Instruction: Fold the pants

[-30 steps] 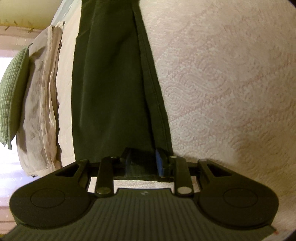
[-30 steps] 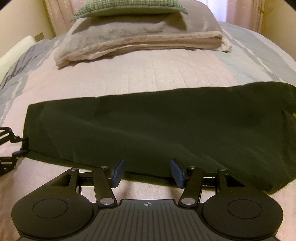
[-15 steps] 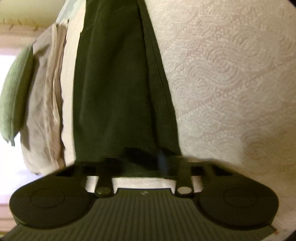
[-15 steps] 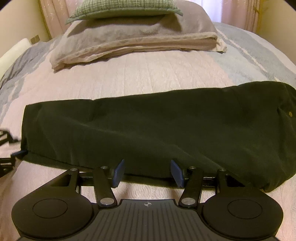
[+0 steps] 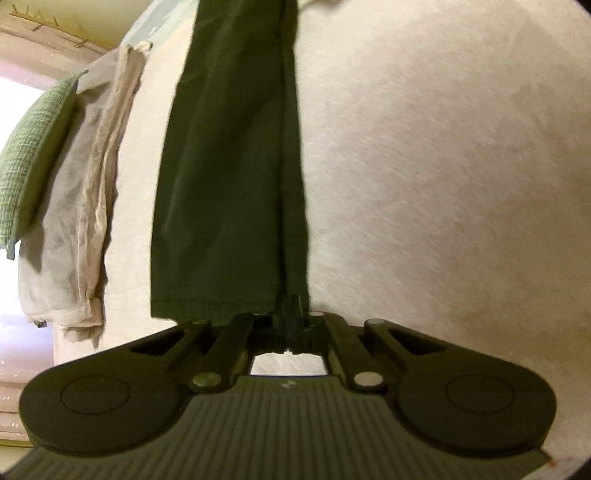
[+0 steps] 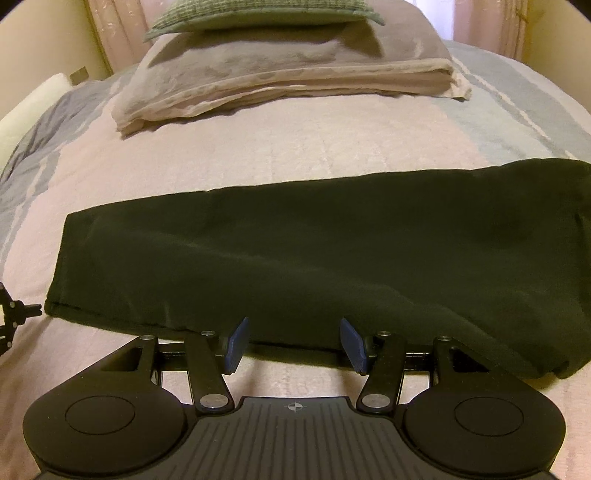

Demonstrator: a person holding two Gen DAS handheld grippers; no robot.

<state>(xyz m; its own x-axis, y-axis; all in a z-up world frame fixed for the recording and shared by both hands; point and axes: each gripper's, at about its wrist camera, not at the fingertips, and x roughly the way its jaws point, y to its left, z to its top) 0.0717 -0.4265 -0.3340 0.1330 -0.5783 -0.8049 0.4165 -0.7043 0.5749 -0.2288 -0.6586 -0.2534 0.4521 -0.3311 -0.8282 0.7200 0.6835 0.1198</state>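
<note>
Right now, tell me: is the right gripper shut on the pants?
No, the right gripper is open, its pads apart at the near edge of the pants.

Quilted bed (image 6: 280, 155), perhaps curtained window (image 6: 476, 18).

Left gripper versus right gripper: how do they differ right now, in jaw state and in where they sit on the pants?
The left gripper has its jaws closed, while the right gripper has its jaws wide apart.

The left gripper pinches a corner of the hem of the dark green pants; the right gripper holds nothing.

The left gripper sits at the leg end, the right gripper midway along the near long edge.

Both are low over the bedspread, pointing at the pants.
</note>
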